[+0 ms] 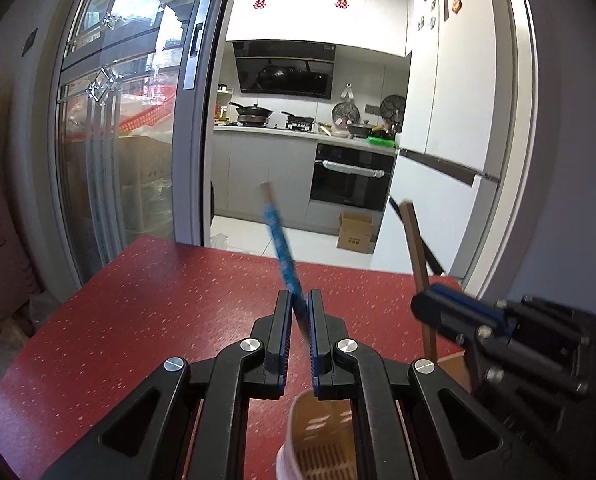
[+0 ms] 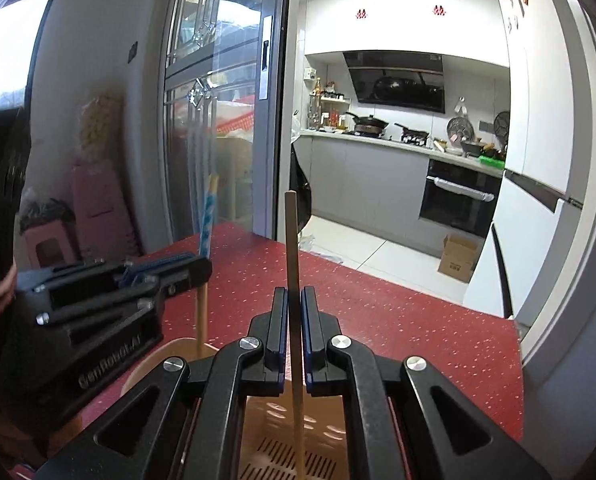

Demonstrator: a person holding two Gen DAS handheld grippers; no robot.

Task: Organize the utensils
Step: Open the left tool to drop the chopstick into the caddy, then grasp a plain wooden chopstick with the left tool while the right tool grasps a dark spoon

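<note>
The left claw [image 1: 299, 300] grips a blue-patterned chopstick [image 1: 281, 246]; the right claw [image 2: 294, 298] grips a plain wooden chopstick [image 2: 292, 240], both over the slotted beige holder [image 2: 274, 420] at 6 o'clock.

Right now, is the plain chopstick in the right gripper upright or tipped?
Upright. In the right wrist view the plain chopstick stands near vertical between the closed fingers of the right gripper, its lower end over the beige holder.

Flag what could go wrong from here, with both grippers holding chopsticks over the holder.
1. The blue chopstick sits tilted in the left gripper; its lower end may catch the holder rim rather than drop in.
2. The right gripper hangs close beside the left one above the same holder; they could knock together.
3. The plain chopstick is thin and gripped mid-length, so it may pivot on contact.
</note>
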